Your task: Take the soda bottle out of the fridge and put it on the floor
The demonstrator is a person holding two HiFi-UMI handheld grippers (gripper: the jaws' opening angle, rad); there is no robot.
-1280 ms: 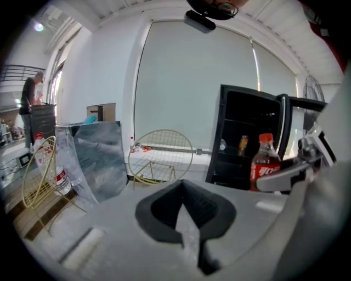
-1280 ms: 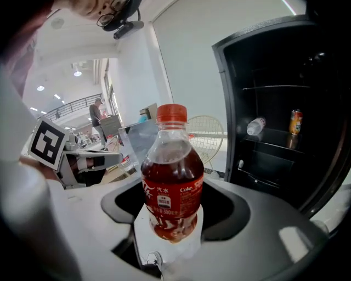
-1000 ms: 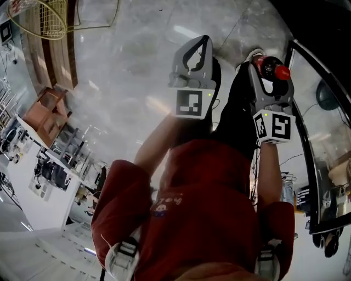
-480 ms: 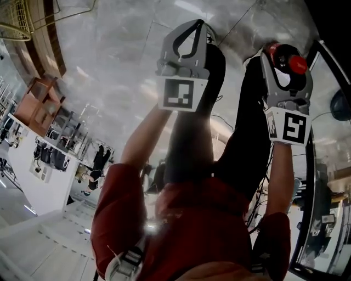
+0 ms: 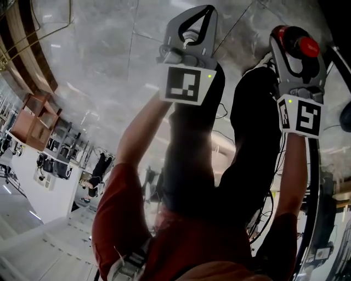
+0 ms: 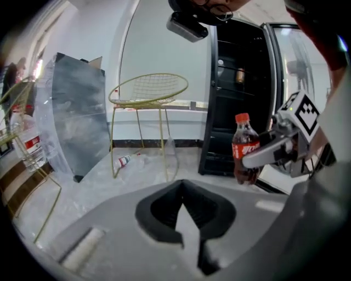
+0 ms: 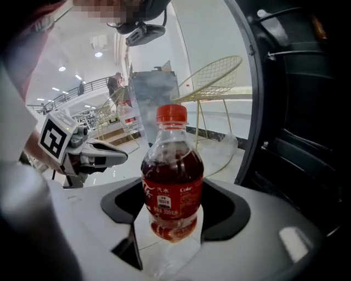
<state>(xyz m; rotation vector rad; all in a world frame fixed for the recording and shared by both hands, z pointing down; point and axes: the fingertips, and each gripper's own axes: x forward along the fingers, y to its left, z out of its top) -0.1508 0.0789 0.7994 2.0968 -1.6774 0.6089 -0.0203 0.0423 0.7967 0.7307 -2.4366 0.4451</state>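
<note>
The soda bottle point(image 7: 173, 181) has a red cap, a red label and dark cola inside. It stands upright between the jaws of my right gripper point(image 7: 174, 191), which is shut on its lower body. In the head view the bottle's red cap point(image 5: 305, 47) shows inside the right gripper point(image 5: 299, 41) at the top right, above the pale floor point(image 5: 109, 71). My left gripper point(image 5: 203, 12) is beside it to the left, shut with nothing in it. The left gripper view shows its jaws point(image 6: 182, 186) meeting at the tips, with the bottle point(image 6: 245, 148) held off to the right.
The black fridge point(image 6: 236, 99) stands with its glass door point(image 7: 247, 82) swung out, close on my right. A gold wire chair point(image 6: 148, 90) stands on the marble floor ahead, with a small bottle point(image 6: 123, 161) lying under it. A grey panel point(image 6: 77, 121) leans at the left.
Both grippers have shifted upward in the head view as the view tilted. The bottle stays in the right gripper; the left stays shut and empty.
</note>
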